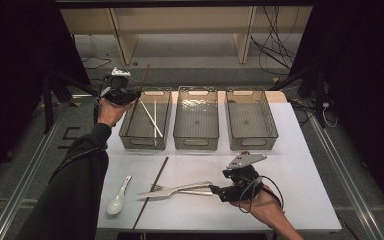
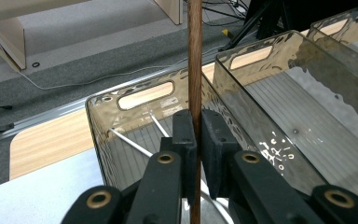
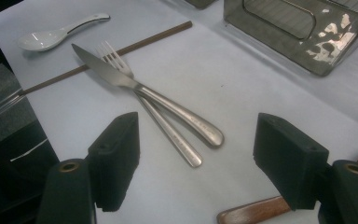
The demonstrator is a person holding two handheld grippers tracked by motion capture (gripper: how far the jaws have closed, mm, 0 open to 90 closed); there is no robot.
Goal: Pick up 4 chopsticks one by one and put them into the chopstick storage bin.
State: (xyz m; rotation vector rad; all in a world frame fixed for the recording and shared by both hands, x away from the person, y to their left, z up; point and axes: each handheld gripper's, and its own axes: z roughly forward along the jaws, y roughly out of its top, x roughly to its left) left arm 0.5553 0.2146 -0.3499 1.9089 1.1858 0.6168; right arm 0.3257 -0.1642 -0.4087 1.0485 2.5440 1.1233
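Observation:
My left gripper (image 1: 130, 94) is raised over the far left corner of the left clear bin (image 1: 128, 134), shut on a brown chopstick (image 1: 141, 85) that stands steeply and pokes above the jaws. In the left gripper view the chopstick (image 2: 195, 70) is pinched between the pads (image 2: 184, 140). Two white chopsticks (image 1: 151, 118) lie in that bin. My right gripper (image 1: 219, 191) is open, low over the table at the handle ends of a knife (image 3: 121, 77) and a fork (image 3: 168, 133) that lie crossed.
A second brown chopstick (image 1: 152, 187) and a white spoon (image 1: 118, 197) lie on the white table at the front left. The middle bin (image 1: 196, 142) and right bin (image 1: 275, 132) stand beside the left one. A brown wooden handle (image 3: 251, 212) lies under my right gripper.

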